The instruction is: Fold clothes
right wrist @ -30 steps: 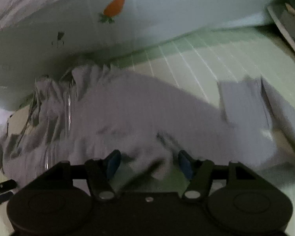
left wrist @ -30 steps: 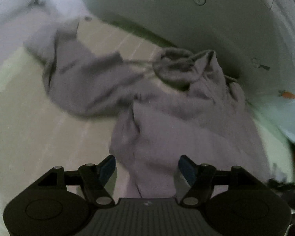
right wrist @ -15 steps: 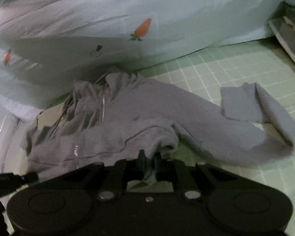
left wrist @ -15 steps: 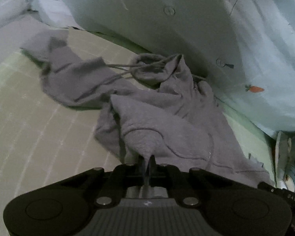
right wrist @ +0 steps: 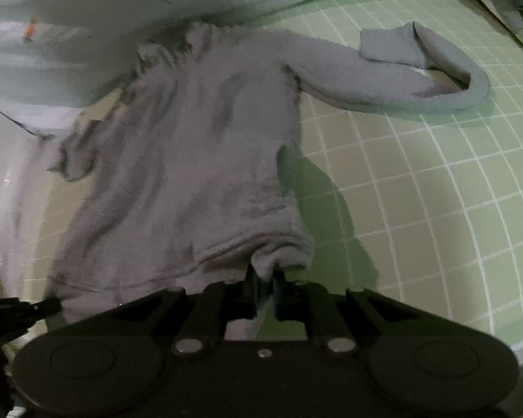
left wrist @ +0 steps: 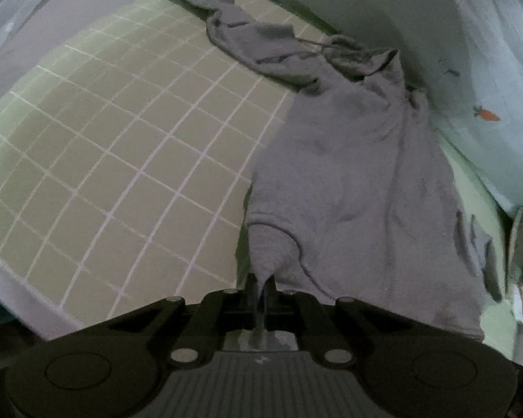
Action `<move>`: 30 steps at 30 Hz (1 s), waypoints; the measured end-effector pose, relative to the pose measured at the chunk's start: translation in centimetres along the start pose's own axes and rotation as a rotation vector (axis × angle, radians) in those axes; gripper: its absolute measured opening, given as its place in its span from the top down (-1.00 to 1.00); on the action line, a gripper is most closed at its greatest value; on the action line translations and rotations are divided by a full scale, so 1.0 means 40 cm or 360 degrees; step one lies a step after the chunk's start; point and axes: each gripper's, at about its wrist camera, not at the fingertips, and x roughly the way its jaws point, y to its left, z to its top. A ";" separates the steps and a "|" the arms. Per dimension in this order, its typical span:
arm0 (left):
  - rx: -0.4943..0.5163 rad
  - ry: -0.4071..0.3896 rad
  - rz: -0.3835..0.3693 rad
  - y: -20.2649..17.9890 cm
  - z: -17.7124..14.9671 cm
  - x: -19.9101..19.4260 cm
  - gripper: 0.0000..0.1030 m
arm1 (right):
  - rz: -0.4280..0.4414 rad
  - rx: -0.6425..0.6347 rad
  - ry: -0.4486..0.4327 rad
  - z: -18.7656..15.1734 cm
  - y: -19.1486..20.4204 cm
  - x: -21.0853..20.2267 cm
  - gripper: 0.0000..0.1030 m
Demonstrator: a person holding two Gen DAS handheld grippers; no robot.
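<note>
Green gridded mat [left wrist: 129, 160] under a carrot-print sheet [left wrist: 488, 129]; from the left wrist, left gripper [left wrist: 259, 284] clamped on the hem corner of the grey hoodie [left wrist: 348, 174], body stretched toward the hood. From the right wrist, right gripper [right wrist: 263, 280] pinched on the opposite hem corner, sleeve [right wrist: 418, 80] curled aside; likely the spreading step, calling next for laying the hem flat.

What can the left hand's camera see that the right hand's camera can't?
Only the left wrist view shows the hood with its drawstrings and the sleeve stretched toward the far corner. Only the right wrist view shows the other sleeve, curled back in a loop. Both show the grey hoodie on the green checked mat, its hem pinched by the left gripper and right gripper.
</note>
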 end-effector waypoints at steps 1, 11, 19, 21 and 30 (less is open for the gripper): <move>0.0014 -0.0008 -0.0002 -0.002 0.000 -0.015 0.95 | 0.0025 0.0009 -0.0004 -0.007 -0.003 -0.013 0.85; 0.0088 0.0063 0.0205 -0.019 0.026 0.070 0.00 | -0.0134 0.0087 -0.0025 -0.049 -0.049 -0.005 -0.39; 0.0213 -0.0014 0.0130 -0.027 0.093 0.126 -0.33 | -0.0064 -0.0006 -0.0122 0.004 -0.026 0.090 -0.56; 0.0208 -0.0005 0.0089 -0.028 0.092 0.135 -0.32 | -0.0059 -0.0039 -0.0066 0.008 -0.023 0.120 -0.40; 0.0138 -0.0048 -0.0214 -0.025 0.084 0.016 0.76 | 0.0652 0.0606 -0.0080 -0.004 -0.128 -0.012 0.80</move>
